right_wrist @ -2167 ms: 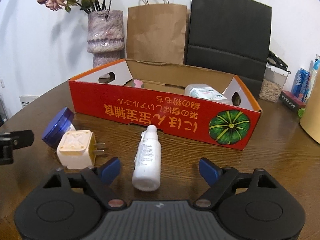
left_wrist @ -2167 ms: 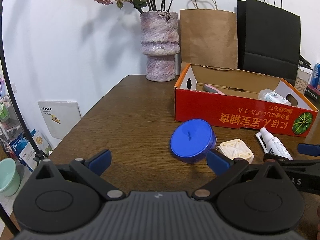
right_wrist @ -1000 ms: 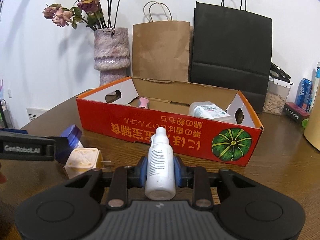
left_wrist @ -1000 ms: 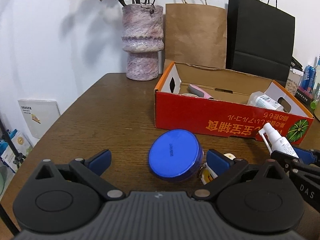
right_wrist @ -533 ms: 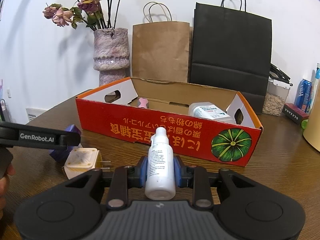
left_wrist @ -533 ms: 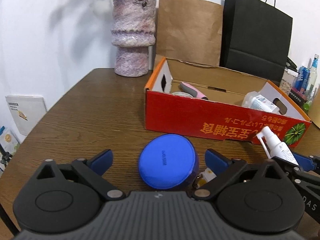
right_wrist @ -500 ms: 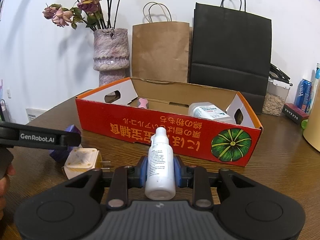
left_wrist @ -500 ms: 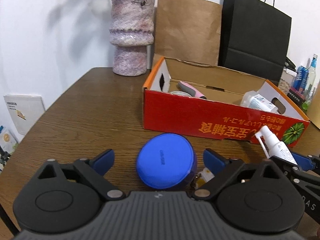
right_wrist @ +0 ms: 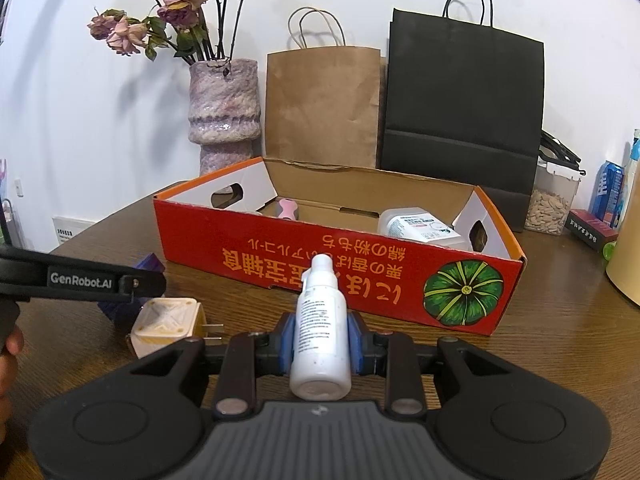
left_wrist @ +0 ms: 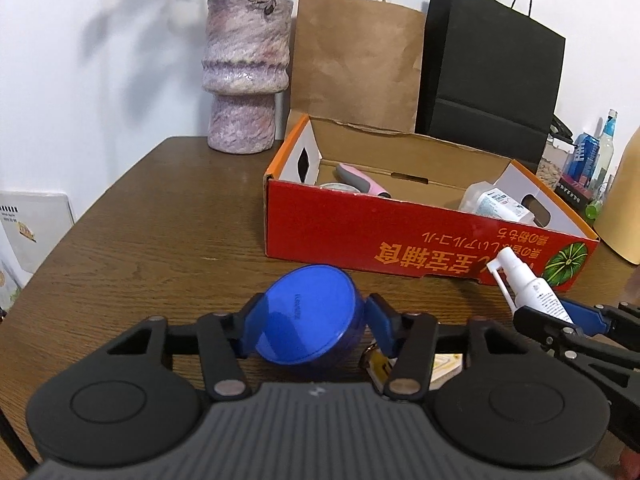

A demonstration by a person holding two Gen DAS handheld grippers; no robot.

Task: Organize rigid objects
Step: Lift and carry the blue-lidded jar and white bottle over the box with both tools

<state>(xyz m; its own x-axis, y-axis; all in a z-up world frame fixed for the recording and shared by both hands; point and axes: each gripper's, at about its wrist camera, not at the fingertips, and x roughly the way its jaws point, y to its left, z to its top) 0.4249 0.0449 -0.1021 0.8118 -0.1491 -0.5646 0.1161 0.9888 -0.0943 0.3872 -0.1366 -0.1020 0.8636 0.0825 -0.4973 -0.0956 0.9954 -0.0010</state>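
Blue round tin [left_wrist: 306, 314] sitting between left gripper [left_wrist: 310, 320] pads, jaws closing on it right now; both pads looking right at its sides, firm pinch not confirmable yet. Tin tilted, lid facing the camera, resting on wooden table [left_wrist: 160, 216] just in front of red cardboard box [left_wrist: 400, 236]. White spray bottle [right_wrist: 320, 328] pinched tight in right gripper [right_wrist: 320, 340], nozzle pointing toward the box's front wall, held clear of the table. Cream plug adapter [right_wrist: 168, 322] lying loose on the table, just beside the tin, prongs pointing right in the right wrist view.

Step in hand, by judgement: finishing the grasp on the tin while holding the bottle ready for boxing. Already in the box: pink-handled tool [left_wrist: 360, 178], white labelled bottle [left_wrist: 494, 202].

Next move calling for: completing the squeeze across the tin's widest line, lifting without nudging the adapter, clearing the box's front wall, then lowering into free floor space mid-box. Round smooth side likely slipping if gripped off-centre.
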